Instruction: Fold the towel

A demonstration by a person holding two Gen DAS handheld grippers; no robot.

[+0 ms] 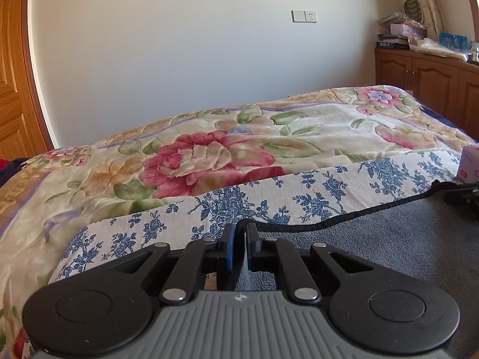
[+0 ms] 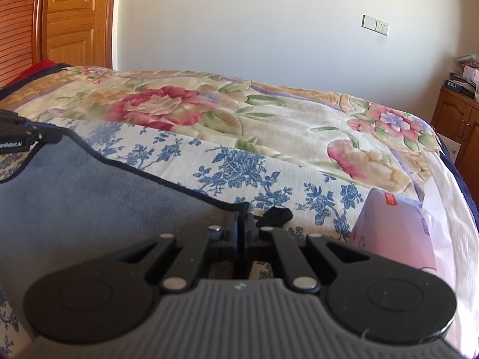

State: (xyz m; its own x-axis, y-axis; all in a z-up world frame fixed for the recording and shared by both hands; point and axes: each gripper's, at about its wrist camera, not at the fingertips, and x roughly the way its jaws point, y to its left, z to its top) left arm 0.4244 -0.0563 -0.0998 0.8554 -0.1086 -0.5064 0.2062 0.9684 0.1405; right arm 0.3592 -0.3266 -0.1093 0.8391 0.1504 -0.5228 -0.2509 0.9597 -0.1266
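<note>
The right gripper [image 2: 242,224] pinches the dark-hemmed corner of the grey towel [image 2: 89,197], its jaws closed tight on the fabric; the towel spreads left of that corner across the blue-flowered sheet [image 2: 239,167]; at the towel's far left corner the left gripper [image 2: 45,136] pokes into view, its grip unclear; beyond the towel lies the floral blanket [image 2: 269,125]; right of the towel's held corner sits a pink box [image 2: 395,233]; behind everything, a wooden door [image 2: 74,18].
</note>
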